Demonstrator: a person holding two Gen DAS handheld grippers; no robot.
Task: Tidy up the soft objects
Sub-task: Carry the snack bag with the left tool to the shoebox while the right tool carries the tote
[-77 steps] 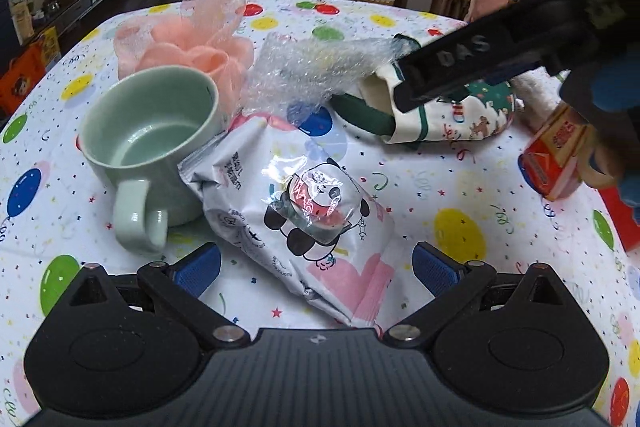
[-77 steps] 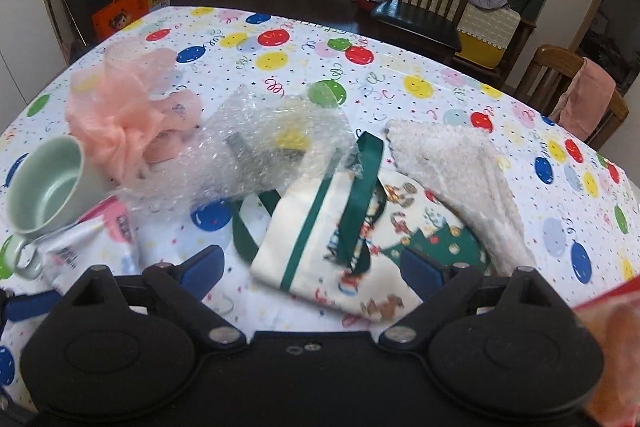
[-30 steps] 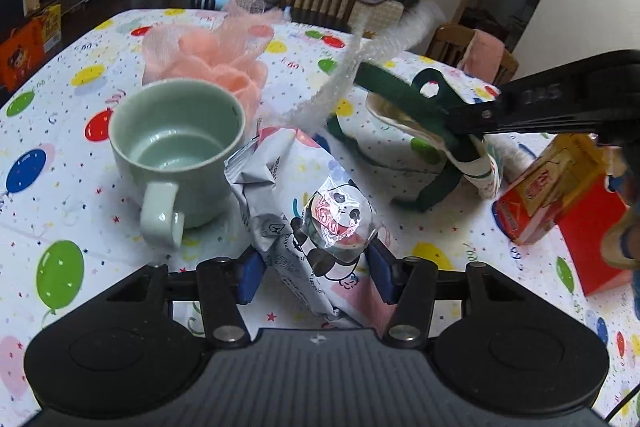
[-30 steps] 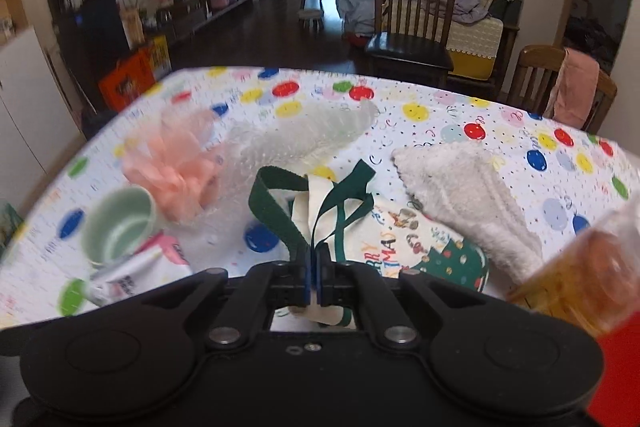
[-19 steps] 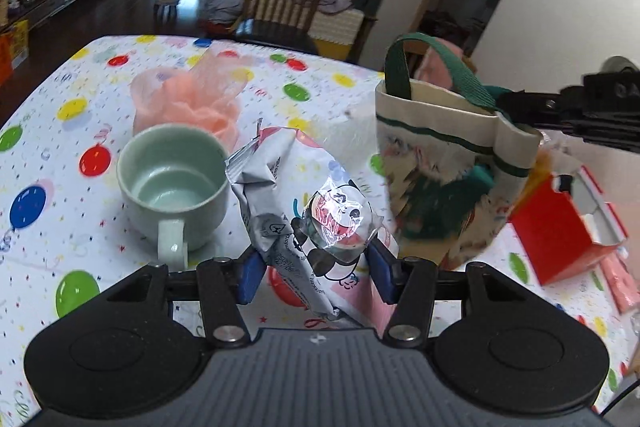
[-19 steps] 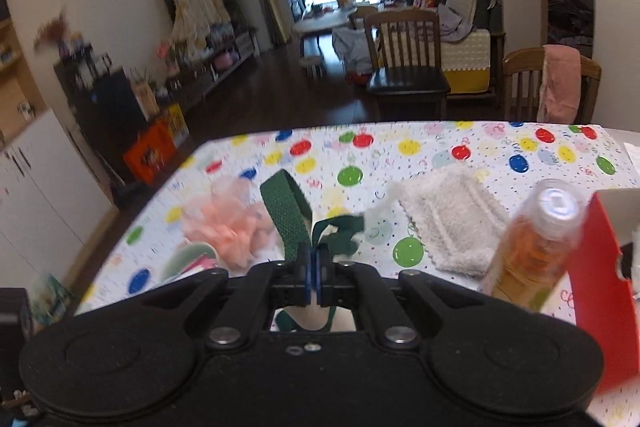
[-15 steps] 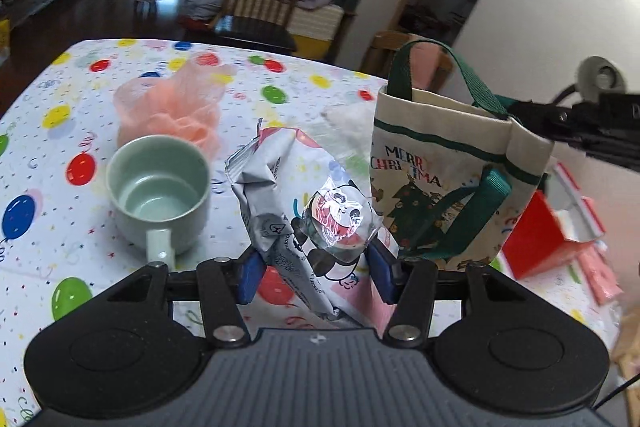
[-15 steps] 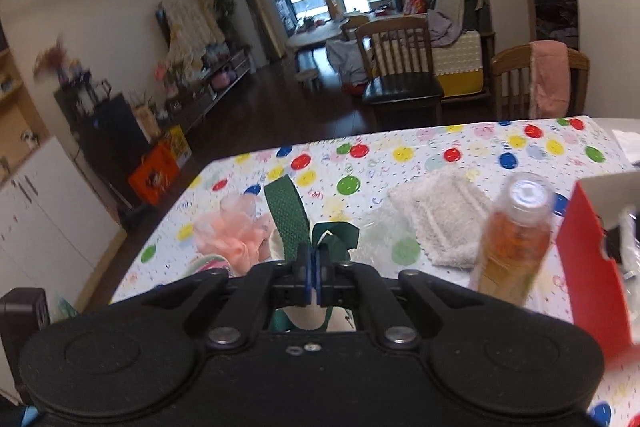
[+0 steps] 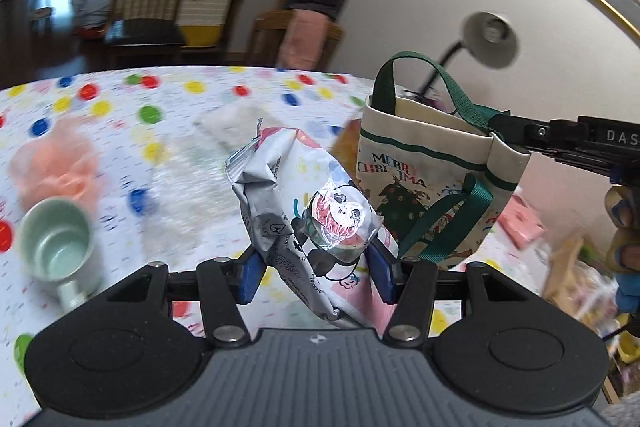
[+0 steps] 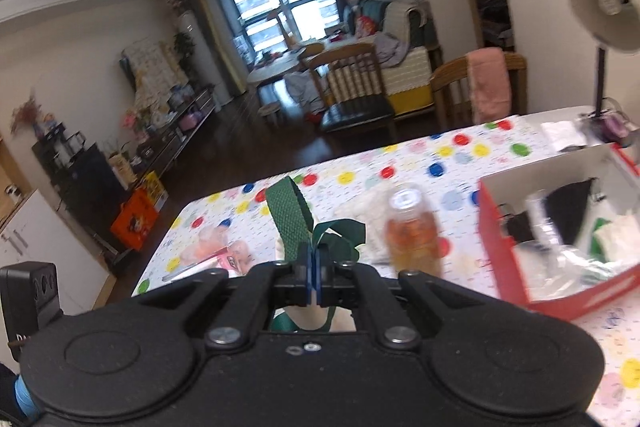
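Now the left claw point(image 9: 314, 269) squeezes the panda packet point(image 9: 316, 223); the right claw point(image 10: 314, 281), clamped on the green strap point(image 10: 289, 217), holds the bag point(image 9: 430, 183) up. Next, the packet likely drops into the bag's open top.

Pretty clearly someone's home from where I'm driving: living-dining room, wooden chairs point(image 10: 352, 87) at 12 o'clock, sofa point(image 10: 404, 27) piled with laundry by the window point(image 10: 280, 3), polka-dot tablecloth point(image 10: 460, 155), desk lamp point(image 10: 604, 7) at 2 o'clock.
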